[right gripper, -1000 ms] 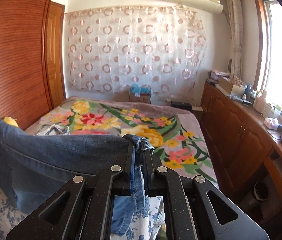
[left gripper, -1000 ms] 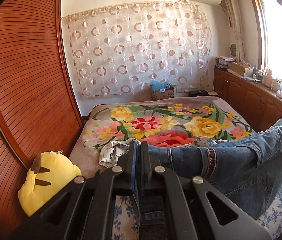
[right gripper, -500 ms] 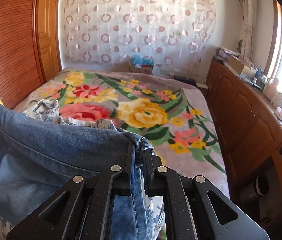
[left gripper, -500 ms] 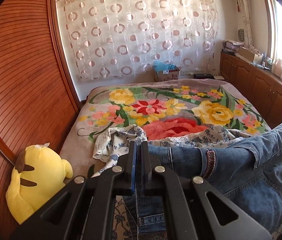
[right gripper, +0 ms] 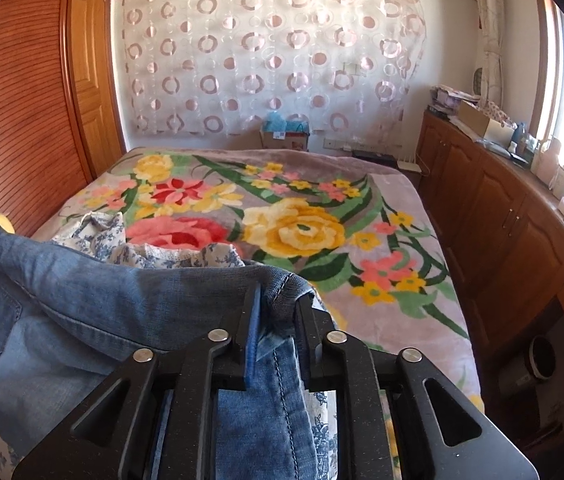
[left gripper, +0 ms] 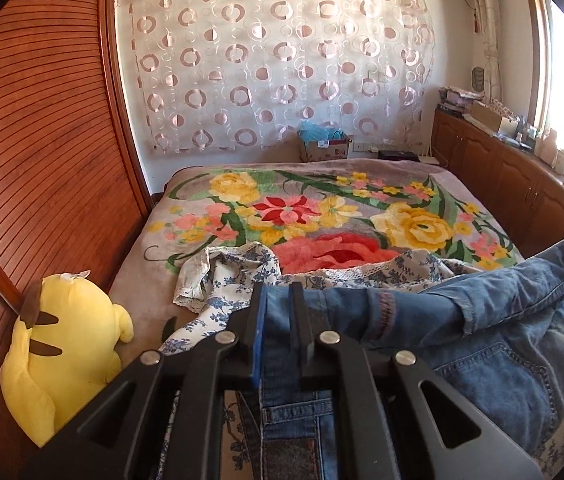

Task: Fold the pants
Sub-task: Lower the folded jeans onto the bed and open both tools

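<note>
Denim runs between your two tongs: the jeans [left gripper: 462, 332] hang as a slack band from the left gripper [left gripper: 279, 308] across to the right gripper [right gripper: 278, 304], with each corner of what looks like the waistband end lying in a set of jaws. You hold them at two corners, I judge, so that the cloth spreads to its width and comes down flat on the bed; the body of the jeans already sags onto the blue-flowered white cloth [left gripper: 226, 280] just ahead of and under both tongs.

Your left jaws have just been opening. A narrow gap shows between the fingers, the denim sits in it, and the pads no longer look pressed against it. Your right jaws have just been opening too, a little wider; the folded hem corner bulges up between the fingers and rests there loosely rather than pinched.

Beyond both tongs the flowered blanket [right gripper: 302, 236] covers the rest of the bed. To the left of your left gripper, near the slatted wardrobe door [left gripper: 42, 160], sits a yellow plush toy [left gripper: 62, 352], clear of the jeans.

The release looks under way; the fold itself is not yet made.
</note>
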A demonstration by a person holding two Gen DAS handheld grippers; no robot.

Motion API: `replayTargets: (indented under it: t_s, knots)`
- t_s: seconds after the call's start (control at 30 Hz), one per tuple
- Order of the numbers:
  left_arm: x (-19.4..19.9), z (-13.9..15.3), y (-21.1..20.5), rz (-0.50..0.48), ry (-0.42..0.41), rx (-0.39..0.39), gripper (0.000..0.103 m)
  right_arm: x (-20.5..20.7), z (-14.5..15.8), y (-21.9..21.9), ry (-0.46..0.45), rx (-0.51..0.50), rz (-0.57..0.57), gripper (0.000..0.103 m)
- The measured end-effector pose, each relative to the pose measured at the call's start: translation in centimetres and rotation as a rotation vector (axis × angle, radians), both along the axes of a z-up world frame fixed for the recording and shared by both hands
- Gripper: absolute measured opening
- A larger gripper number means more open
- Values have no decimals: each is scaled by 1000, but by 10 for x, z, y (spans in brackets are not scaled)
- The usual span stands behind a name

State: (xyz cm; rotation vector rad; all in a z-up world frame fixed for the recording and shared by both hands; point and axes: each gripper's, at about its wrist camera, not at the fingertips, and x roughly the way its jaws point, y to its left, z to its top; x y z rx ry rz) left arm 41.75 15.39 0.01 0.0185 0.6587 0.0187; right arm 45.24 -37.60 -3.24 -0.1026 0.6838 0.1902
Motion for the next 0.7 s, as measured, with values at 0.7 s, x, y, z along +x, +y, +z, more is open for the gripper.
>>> replayTargets:
  t_s: [0.7]
  knots:
    - [-30, -30, -111, -351, 134, -32, 42, -58, 5, -3, -18, 15, 37, 49]
